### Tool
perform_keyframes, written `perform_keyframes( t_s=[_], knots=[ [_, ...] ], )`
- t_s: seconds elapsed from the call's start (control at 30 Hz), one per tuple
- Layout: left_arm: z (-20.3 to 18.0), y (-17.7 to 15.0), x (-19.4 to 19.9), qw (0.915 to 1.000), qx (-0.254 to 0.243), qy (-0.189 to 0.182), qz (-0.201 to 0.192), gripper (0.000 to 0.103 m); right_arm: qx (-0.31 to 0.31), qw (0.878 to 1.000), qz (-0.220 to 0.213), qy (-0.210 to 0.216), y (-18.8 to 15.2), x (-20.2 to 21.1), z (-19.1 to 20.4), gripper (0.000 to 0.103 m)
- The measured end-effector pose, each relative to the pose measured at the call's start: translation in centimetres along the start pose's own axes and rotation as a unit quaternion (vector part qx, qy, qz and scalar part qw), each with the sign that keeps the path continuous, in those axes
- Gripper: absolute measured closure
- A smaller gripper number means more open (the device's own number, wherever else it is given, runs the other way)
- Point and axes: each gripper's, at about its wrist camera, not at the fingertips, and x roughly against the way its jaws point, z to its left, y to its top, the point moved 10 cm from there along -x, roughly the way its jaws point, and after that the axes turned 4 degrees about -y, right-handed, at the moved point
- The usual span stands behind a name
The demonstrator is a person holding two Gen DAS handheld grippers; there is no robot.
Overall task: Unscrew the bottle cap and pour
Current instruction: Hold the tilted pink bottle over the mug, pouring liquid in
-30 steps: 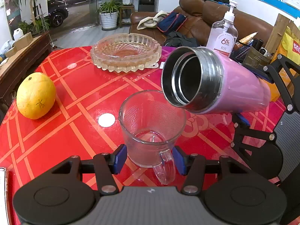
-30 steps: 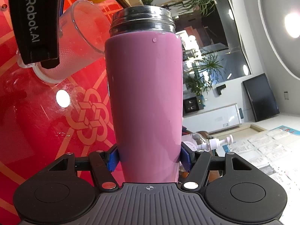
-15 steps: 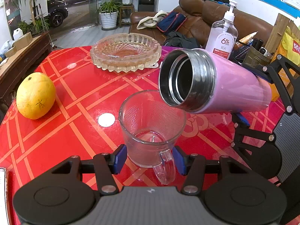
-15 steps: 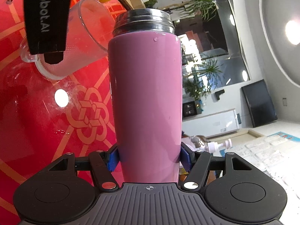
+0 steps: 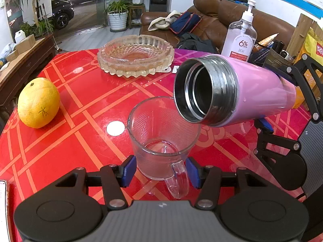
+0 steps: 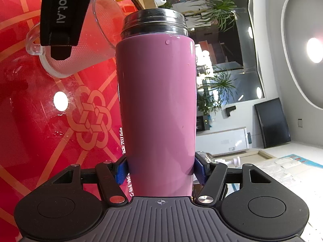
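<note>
A pink steel bottle (image 5: 254, 92) with no cap lies tilted on its side, its open mouth just above the right rim of a clear glass mug (image 5: 161, 139). My right gripper (image 6: 160, 169) is shut on the bottle's (image 6: 157, 100) lower body. My left gripper (image 5: 160, 169) is closed around the mug's base, the mug's handle pointing toward me. The mug (image 6: 86, 40) stands on the red table (image 5: 70, 141) with a little clear liquid at its bottom. No cap is in view.
A yellow citrus fruit (image 5: 38, 102) lies at the left. A cut-glass ashtray (image 5: 135, 54) sits at the back. A pump sanitiser bottle (image 5: 240, 38) and a basket of items (image 5: 268, 54) stand at the back right.
The bottle has tipped further, its mouth dropping lower and closer to the mug's rim. The mug and left gripper have stayed in place.
</note>
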Motion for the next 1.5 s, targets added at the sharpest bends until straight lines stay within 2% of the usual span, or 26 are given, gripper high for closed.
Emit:
perform_keyframes(
  t_s=[0.73,1.5],
  knots=[
    [0.03,-0.07,-0.01,1.0,0.004,-0.002,-0.002,0.046,0.04,0.999,0.007,-0.002,0.32,-0.21,-0.01,0.039],
    [0.07,-0.24,0.18,1.0,0.005,-0.003,-0.003,0.046,0.044,0.999,0.002,0.0,0.74,-0.87,-0.46,0.039]
  ],
)
